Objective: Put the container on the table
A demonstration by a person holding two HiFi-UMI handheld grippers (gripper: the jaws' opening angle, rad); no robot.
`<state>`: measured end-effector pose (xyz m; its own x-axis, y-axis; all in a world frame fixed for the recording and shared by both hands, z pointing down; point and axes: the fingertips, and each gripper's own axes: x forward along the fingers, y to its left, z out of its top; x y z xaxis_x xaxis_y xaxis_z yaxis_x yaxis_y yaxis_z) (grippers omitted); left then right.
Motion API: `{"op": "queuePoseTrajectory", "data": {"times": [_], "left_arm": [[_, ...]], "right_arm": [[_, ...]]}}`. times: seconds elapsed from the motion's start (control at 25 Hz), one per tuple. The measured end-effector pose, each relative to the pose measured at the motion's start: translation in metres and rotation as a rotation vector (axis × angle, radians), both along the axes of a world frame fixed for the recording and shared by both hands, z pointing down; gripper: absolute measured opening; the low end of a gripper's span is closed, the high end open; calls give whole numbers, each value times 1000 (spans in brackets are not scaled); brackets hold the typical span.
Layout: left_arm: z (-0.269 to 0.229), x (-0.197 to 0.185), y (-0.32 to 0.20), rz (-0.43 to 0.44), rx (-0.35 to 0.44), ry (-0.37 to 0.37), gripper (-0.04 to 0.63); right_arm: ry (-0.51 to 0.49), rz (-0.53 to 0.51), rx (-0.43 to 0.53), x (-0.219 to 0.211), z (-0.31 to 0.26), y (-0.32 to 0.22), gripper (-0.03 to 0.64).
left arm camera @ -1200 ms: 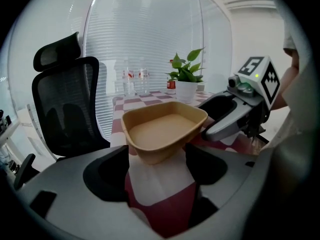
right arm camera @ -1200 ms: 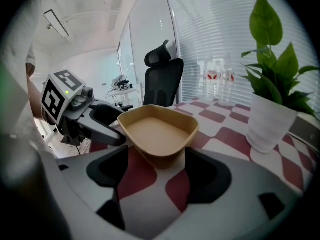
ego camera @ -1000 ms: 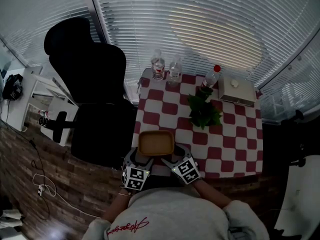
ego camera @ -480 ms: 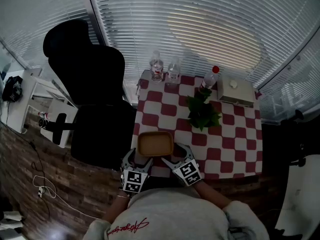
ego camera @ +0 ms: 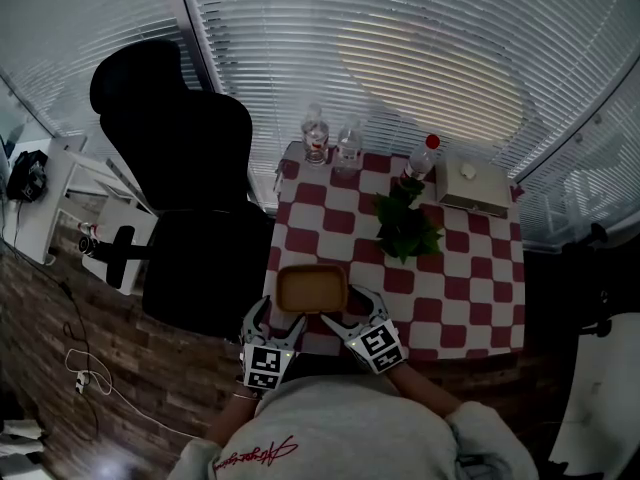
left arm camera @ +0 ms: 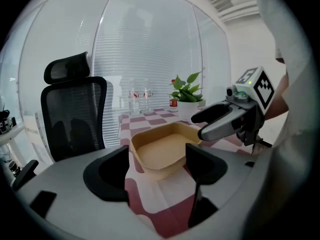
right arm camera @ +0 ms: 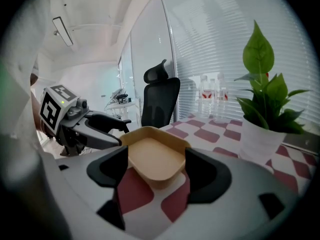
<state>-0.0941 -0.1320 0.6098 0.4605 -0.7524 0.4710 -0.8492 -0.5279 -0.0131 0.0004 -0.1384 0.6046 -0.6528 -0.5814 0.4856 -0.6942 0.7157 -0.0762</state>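
The tan container [ego camera: 312, 288] sits flat on the checkered table [ego camera: 470, 298], close to its near edge. The left gripper [ego camera: 275, 320] and right gripper [ego camera: 350, 313] sit just behind its near corners (jaws spread wide on both, clamping nothing).

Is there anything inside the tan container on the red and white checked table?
No, the shallow tan rectangular container shows only its own bare floor and walls in the left gripper view.

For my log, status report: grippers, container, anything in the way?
Left hand-held gripper open, right hand-held gripper open. Container flat on checkered table, near edge. Nothing in the way.
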Motion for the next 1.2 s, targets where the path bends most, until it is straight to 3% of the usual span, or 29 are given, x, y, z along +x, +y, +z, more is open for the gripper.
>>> {"op": "queuePoseTrajectory", "data": {"times": [1.2], "left_arm": [[-52, 7, -16, -10, 112, 48, 342]], "right_arm": [[-110, 38, 120, 5, -61, -15, 342]]}}
